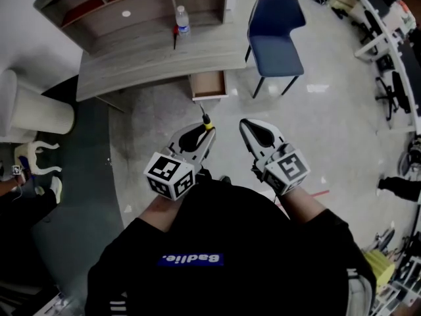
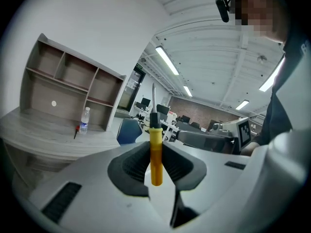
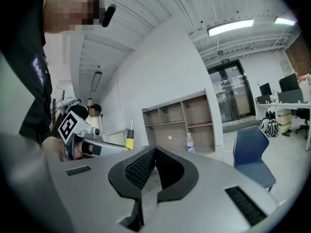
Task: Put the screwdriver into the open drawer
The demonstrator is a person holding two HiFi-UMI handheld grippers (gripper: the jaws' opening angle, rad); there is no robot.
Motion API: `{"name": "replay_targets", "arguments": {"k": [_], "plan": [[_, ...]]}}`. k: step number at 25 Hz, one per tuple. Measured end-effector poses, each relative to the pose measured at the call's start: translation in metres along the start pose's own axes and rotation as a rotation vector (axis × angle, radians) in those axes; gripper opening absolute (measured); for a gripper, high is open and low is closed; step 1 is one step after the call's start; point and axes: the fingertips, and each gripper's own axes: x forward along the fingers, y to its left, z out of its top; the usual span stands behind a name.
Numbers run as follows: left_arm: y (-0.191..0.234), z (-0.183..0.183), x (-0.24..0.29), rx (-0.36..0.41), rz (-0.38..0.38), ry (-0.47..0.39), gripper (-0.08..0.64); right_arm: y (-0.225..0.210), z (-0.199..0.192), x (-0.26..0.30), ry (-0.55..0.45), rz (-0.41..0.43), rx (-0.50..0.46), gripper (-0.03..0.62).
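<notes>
Closest to the head camera is my own dark sweater (image 1: 217,242), and just past it both tools are held out over the floor, well short of the desk (image 1: 158,61). My left gripper (image 1: 201,132) is closed about halfway onto the screwdriver (image 2: 155,152). The ribbed pads (image 2: 133,164) pinch the yellow handle on both sides, and the black collar and thin metal shaft stick out past the fingertips toward the desk. My right gripper (image 3: 154,165) has its jaws together with nothing between them, and it rides beside the left one. The open drawer (image 1: 209,85) hangs out from under the desk's front edge, toward the end nearest the blue chair (image 1: 276,35). I can see its bare bottom from above. A water bottle (image 1: 182,20) stands on the desktop farther back, in front of the shelf unit (image 1: 125,8). I judge the screwdriver to be light and stiff, so its weight is no worry. The smooth round handle is what could twist or slide in the pads. The middle of the handle, where I hold it, seems the right place, since the shaft looks too thin and slick for a sure grip. Once freed in the drawer it may roll, so I would lay it low and flat.
</notes>
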Motion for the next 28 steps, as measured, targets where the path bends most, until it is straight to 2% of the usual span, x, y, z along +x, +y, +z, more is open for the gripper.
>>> {"name": "replay_targets", "arguments": {"k": [11, 17, 24, 28], "plan": [[0.092, 0.034, 0.025, -0.015, -0.058, 0.039, 0.075, -0.028, 0.01, 0.097, 0.025, -0.069, 0.024, 0.029], [0.135, 0.038, 0.035, -0.031, -0.087, 0.068, 0.075, -0.036, 0.014, 0.139, 0.04, -0.108, 0.025, 0.029], [0.155, 0.037, 0.052, -0.039, -0.088, 0.087, 0.075, -0.049, 0.01, 0.161, 0.056, -0.105, 0.03, 0.029], [0.159, 0.029, 0.068, -0.048, -0.059, 0.094, 0.075, -0.064, 0.007, 0.163, 0.055, -0.078, 0.038, 0.029]]}}
